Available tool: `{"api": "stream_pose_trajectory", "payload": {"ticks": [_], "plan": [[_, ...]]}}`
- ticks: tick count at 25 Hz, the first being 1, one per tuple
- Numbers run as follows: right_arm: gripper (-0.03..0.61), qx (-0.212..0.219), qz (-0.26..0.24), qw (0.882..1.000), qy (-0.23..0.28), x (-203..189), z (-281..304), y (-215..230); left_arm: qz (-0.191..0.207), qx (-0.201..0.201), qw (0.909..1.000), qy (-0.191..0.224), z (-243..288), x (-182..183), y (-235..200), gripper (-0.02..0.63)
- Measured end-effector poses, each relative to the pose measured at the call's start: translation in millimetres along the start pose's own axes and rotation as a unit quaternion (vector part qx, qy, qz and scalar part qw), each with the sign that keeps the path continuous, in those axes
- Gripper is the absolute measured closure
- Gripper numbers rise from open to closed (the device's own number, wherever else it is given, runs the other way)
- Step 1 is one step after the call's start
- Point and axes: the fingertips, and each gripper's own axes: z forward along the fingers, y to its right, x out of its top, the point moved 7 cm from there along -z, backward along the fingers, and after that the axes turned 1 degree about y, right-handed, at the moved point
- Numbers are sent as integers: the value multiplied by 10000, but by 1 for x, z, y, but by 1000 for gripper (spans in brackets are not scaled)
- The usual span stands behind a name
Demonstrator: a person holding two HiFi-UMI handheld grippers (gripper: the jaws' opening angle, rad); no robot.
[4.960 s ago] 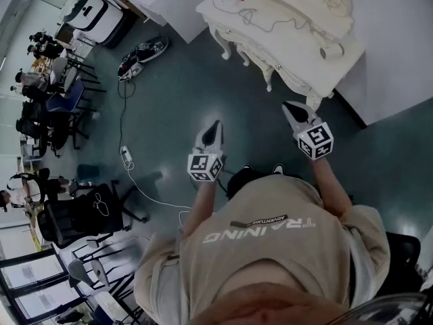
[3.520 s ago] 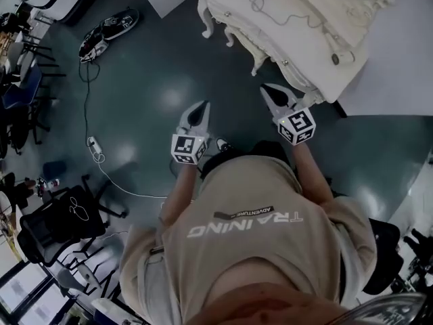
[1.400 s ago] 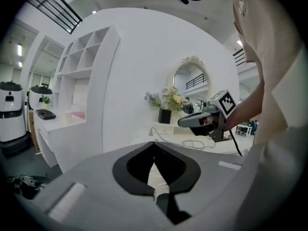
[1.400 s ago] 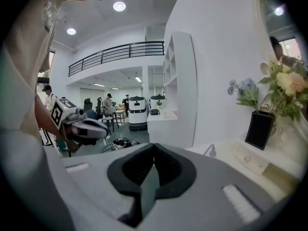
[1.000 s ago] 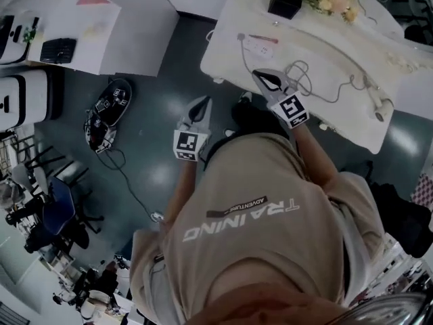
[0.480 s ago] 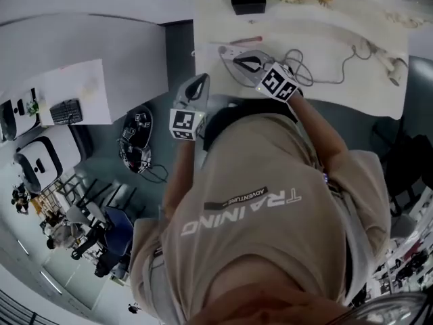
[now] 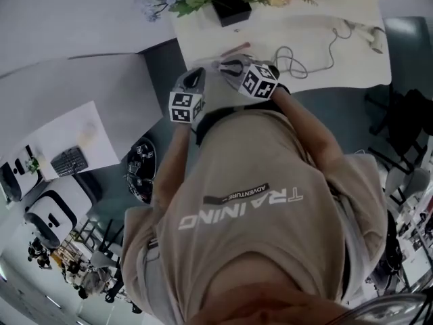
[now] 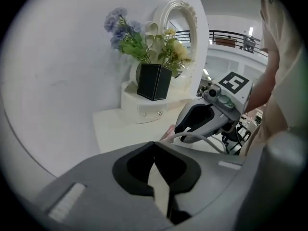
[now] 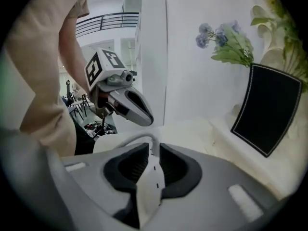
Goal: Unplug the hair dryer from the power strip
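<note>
In the head view a white dressing table (image 7: 342, 70) lies ahead. On it a white hair dryer (image 7: 371, 36) rests at the right end, and its white cord (image 7: 298, 63) coils toward a pinkish power strip (image 7: 235, 49) at the left. My right gripper (image 7: 227, 65) is over the table beside that strip, jaws close together. In the right gripper view a white cord (image 9: 132, 141) arcs right at the tips (image 9: 154, 148); I cannot tell whether it is pinched. My left gripper (image 7: 195, 74) hovers at the table's left edge, shut and empty (image 8: 154, 144).
A black vase (image 7: 230, 7) of flowers stands on the table behind the power strip, with an oval mirror (image 8: 175, 18) behind it. A white wall panel (image 7: 81, 80) is close on the left. A dark chair (image 7: 406, 114) is at the right.
The person has walked up to the dressing table over the last seconds. Both grippers moved from above the floor to the table's left end, the right one drawing in by the power strip.
</note>
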Motion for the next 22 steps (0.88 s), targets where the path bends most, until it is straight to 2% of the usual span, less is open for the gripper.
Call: {"api": "stream_pose_trajectory", "payload": {"ticks": [6,10,22], "plan": [[503,-239,-182,9990,-326,8,15,1,252,-643,9976,-93,10,-10,-18,607],[497,-321,-103,9989,-323,8,20,-2,411,-753,9961,-205,13,-11,-24,607],[477,-179,-679,9964,-477,13,42,0,625,-1066,9916,-384,20,-13,-32,607]]}}
